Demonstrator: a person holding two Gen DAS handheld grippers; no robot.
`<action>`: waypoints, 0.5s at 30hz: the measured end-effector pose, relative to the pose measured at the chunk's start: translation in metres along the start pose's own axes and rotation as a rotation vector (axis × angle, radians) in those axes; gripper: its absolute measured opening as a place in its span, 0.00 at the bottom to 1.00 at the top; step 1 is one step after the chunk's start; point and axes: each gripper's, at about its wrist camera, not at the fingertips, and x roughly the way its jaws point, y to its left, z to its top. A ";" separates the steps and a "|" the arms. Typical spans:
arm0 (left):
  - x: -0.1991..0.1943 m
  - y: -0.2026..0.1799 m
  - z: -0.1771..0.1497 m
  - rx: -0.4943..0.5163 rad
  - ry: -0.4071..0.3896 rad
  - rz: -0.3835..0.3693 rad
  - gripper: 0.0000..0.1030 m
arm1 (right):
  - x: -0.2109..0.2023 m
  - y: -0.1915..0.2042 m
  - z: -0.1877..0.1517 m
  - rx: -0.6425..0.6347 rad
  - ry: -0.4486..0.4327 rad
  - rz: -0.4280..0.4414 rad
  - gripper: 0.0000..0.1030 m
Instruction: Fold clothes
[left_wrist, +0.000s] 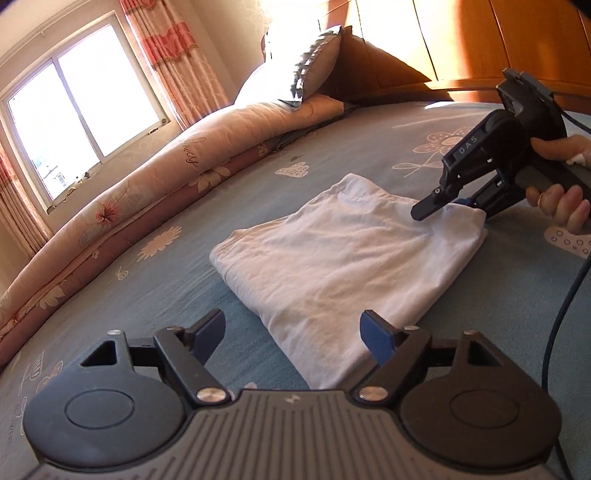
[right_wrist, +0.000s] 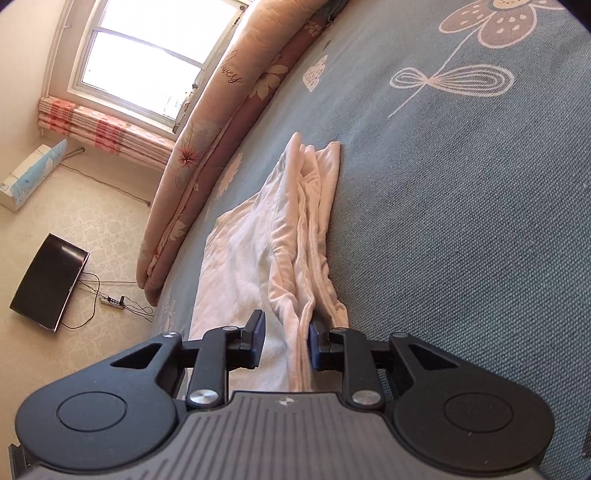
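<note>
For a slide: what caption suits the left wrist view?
Right gripper at folded white garment on bed.

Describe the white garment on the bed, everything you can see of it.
The white garment is soft, thin, wrinkled cloth, folded into a rough rectangle and lying flat on the blue flowered bedspread. Its layered edges bunch at one corner, which sits between the parted jaws of the right gripper. The left gripper hovers open at the near edge, not holding it.
</note>
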 end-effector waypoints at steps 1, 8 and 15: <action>0.006 0.000 0.003 -0.001 -0.001 -0.001 0.78 | 0.002 -0.001 0.002 0.006 0.001 0.007 0.26; 0.042 0.002 0.002 -0.063 0.023 -0.041 0.78 | 0.021 0.004 0.028 -0.029 0.037 0.007 0.26; 0.050 0.003 -0.007 -0.067 0.039 -0.053 0.78 | 0.042 0.000 0.056 -0.011 0.060 0.033 0.22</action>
